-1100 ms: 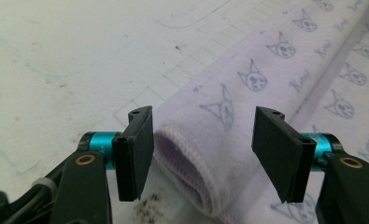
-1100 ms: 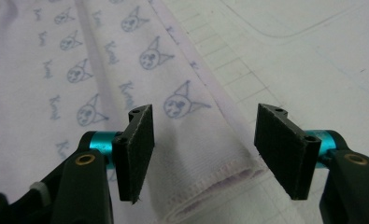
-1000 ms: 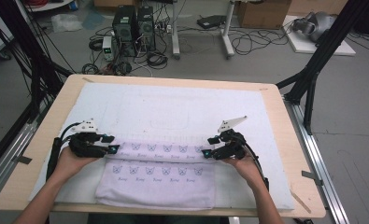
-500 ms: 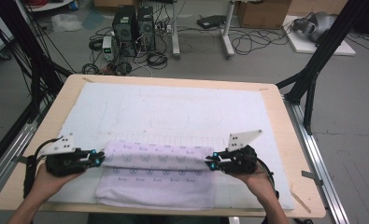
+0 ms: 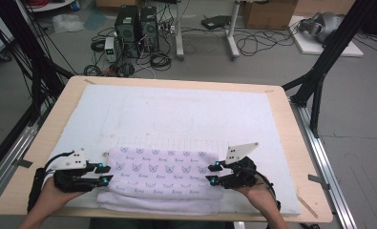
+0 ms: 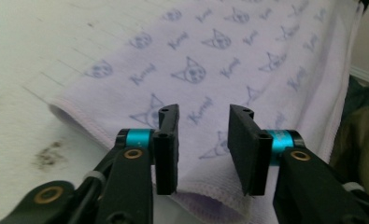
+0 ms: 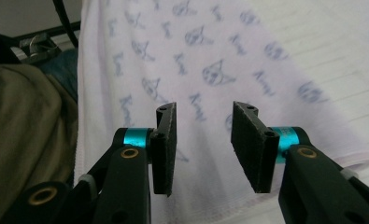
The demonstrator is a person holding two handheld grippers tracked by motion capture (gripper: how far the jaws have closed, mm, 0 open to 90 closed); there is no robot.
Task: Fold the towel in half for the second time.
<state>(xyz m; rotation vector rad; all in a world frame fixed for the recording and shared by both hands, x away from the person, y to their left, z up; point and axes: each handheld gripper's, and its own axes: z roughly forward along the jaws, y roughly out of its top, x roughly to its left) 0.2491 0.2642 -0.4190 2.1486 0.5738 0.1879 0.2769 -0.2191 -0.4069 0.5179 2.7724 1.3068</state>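
High view: we see the folded towel low in the frame on the white-padded worktop, its long axis running left to right between our two hands. Our left gripper sits at its left short edge and our right gripper at its right, equally near. Both grippers are released, having just opened further, with cloth beneath the jaws, not pinched.

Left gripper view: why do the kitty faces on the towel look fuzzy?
In the left gripper view the towel prints blur with distance, while the left gripper looks sharp. The right gripper view is similarly soft. The high view is evenly lit, with no glare.
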